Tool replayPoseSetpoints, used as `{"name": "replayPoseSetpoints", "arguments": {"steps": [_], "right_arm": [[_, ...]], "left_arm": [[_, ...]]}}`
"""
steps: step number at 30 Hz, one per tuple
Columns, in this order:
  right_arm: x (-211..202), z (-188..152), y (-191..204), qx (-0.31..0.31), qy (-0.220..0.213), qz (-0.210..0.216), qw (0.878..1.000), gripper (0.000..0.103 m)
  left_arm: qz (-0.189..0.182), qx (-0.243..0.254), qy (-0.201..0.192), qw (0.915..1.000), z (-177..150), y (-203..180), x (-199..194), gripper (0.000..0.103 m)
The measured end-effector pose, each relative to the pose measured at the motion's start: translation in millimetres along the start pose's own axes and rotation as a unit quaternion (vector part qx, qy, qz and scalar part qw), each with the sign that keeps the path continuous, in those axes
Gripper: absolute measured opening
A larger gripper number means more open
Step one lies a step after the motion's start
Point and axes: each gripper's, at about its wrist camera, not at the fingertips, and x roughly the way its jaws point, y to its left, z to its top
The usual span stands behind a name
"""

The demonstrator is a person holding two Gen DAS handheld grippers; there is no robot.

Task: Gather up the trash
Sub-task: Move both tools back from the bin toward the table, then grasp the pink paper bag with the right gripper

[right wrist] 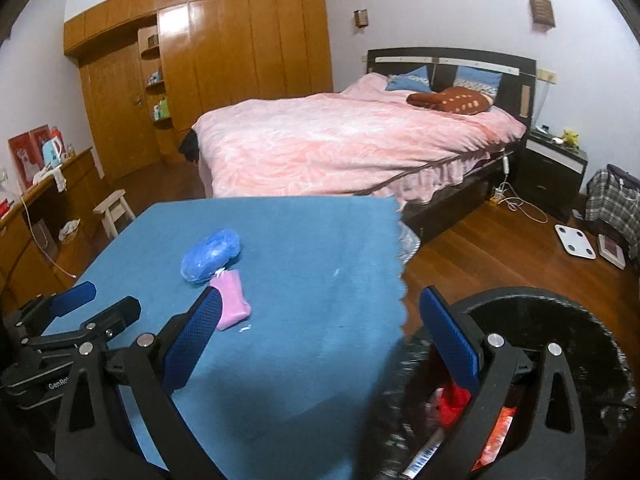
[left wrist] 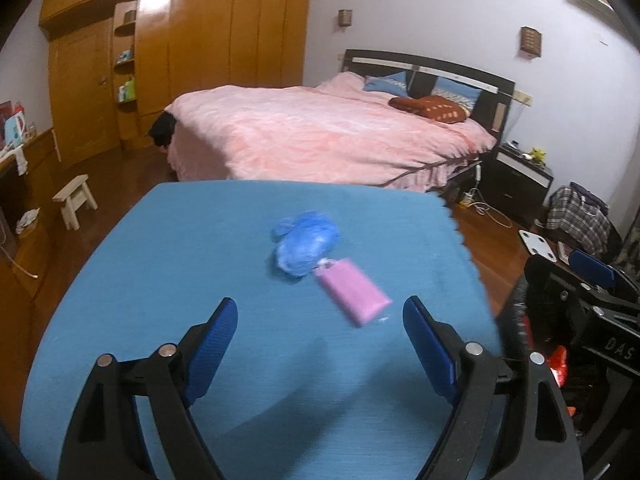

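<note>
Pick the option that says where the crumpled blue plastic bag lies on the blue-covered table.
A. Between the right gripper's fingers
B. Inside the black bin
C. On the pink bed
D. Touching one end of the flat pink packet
D: the crumpled blue plastic bag lies on the blue-covered table, against the far end of the flat pink packet.

A bed [left wrist: 320,136] covered by a pink quilt [right wrist: 340,140] was seen behind a table draped in blue cloth [left wrist: 180,260]. A wooden wardrobe [right wrist: 240,48] was set against the far wall. A small white stool [left wrist: 76,200] and a white scale [right wrist: 575,241] were placed on the wooden floor [right wrist: 480,248].
</note>
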Motion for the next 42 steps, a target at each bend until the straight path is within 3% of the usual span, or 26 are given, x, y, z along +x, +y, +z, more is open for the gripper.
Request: {"name": "replayPoseSetpoints", "arguments": {"steps": [19,32,34,36,38,42], "right_arm": [[88,-8,70,-0.042,0.047,0.035,0.997,0.096],[125,-11,86,-0.063,0.078,0.048,0.994,0.096],[129,-12,88,-0.062,0.084,0.050,0.993,0.093],[134,-12,90,-0.067,0.091,0.052,0.992,0.082],[139,-13,93,-0.070,0.100,0.058,0.991,0.080],[143,-16,97,-0.078,0.112,0.068,0.988,0.066]], "left_arm": [[0.036,-0.021,0.020,0.9989,-6,70,49,0.083],[0.044,-0.033,0.026,0.9982,-5,96,68,0.083],[0.043,-0.032,0.026,0.9982,-5,96,69,0.083],[0.042,-0.032,0.026,0.9983,-5,97,70,0.083],[0.041,-0.033,0.026,0.9983,-4,98,71,0.083],[0.041,-0.034,0.027,0.9982,-4,99,72,0.083]]}}
